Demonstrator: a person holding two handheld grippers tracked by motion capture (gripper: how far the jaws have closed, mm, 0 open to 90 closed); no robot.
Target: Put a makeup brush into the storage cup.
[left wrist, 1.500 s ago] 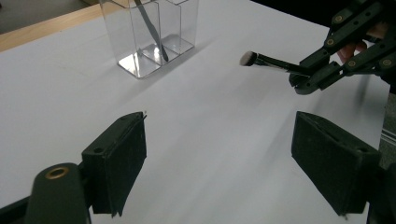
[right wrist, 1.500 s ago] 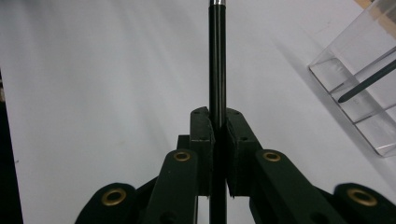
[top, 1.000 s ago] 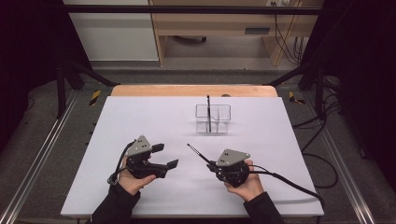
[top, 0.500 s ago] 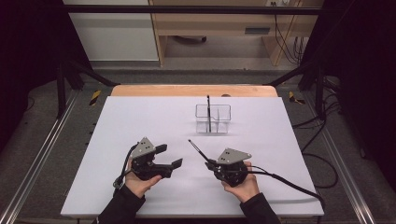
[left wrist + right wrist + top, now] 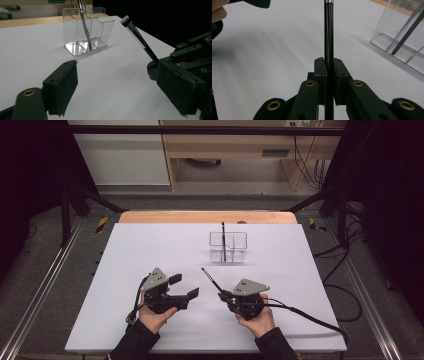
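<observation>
My right gripper (image 5: 223, 295) is shut on the handle of a thin black makeup brush (image 5: 211, 279), which slants up and to the left with its pale tip raised over the white table (image 5: 150, 245). In the right gripper view the jaws clamp that handle (image 5: 328, 37) from both sides at the gripper (image 5: 328, 72). My left gripper (image 5: 184, 286) stands open just left of the brush, nothing between its jaws. Its own view (image 5: 120, 92) shows the brush (image 5: 140, 40) rising beside the right jaw. A clear divided organizer (image 5: 228, 247) stands farther back with another black brush (image 5: 223, 237) upright in it.
The organizer (image 5: 85, 30) has three compartments, and its brush (image 5: 85, 27) leans in the middle one. A wooden strip (image 5: 207, 216) edges the table's far side. Cables trail from the right gripper toward the right edge.
The left gripper has edged a little to the right, toward the brush. The right gripper and its brush have kept still.
</observation>
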